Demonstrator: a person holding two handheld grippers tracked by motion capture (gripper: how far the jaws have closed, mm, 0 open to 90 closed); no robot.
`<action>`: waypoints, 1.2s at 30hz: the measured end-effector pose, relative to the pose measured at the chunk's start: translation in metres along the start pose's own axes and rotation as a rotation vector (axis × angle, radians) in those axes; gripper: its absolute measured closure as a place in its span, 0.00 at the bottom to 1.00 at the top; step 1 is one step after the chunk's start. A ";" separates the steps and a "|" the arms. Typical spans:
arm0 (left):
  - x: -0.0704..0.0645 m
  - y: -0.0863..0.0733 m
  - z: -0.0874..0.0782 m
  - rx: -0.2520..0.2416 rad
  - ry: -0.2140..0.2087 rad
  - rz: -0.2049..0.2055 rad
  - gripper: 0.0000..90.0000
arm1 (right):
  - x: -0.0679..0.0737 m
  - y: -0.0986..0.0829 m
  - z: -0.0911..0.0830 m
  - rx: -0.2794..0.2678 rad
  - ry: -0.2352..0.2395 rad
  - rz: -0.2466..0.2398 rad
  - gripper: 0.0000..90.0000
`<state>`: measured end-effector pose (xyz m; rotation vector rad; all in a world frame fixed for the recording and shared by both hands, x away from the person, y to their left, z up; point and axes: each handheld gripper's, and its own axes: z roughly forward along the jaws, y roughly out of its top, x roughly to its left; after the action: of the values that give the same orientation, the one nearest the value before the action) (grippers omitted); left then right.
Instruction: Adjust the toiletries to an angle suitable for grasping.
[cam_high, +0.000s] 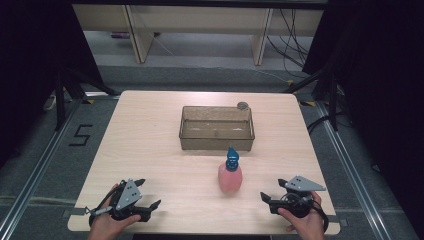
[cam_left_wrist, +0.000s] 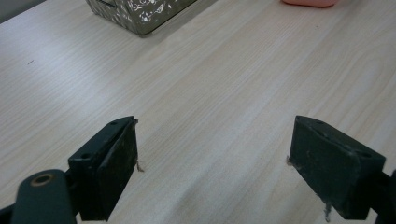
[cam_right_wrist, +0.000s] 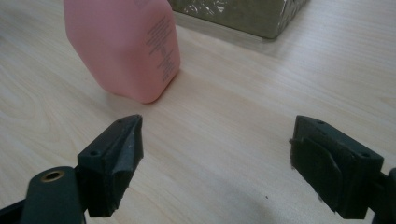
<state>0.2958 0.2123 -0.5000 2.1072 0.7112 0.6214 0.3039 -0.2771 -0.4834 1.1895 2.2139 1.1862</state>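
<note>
A pink spray bottle (cam_high: 230, 176) with a blue nozzle stands upright near the table's front middle; its pink body (cam_right_wrist: 126, 46) looms close in the right gripper view. Behind it sits a clear rectangular bin (cam_high: 216, 128), whose corner (cam_left_wrist: 135, 14) appears in the left gripper view. My left gripper (cam_high: 148, 194) rests at the front left, open, with bare wood between its jaws. To the right of the bottle my right gripper (cam_high: 273, 191) is open too, holding nothing. Both grippers stand apart from the bottle.
A small round grey object (cam_high: 243, 105) lies at the bin's far right corner. The light wooden table (cam_high: 150, 140) has rounded corners. Grey floor, metal rails and a taped number mark (cam_high: 80, 135) surround it; cables lie at the back right.
</note>
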 end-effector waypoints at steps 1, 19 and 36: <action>0.000 0.000 0.000 0.000 0.000 0.000 0.17 | 0.000 0.000 0.000 0.000 0.000 0.000 0.20; -0.001 0.000 0.000 -0.005 0.003 -0.015 0.17 | 0.005 0.010 0.003 -0.107 0.042 -0.003 0.18; -0.001 0.000 0.000 -0.010 0.007 -0.022 0.17 | 0.009 0.023 0.010 -0.135 0.062 -0.037 0.18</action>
<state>0.2956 0.2119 -0.5006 2.0860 0.7321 0.6194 0.3162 -0.2578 -0.4700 1.0680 2.1515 1.3513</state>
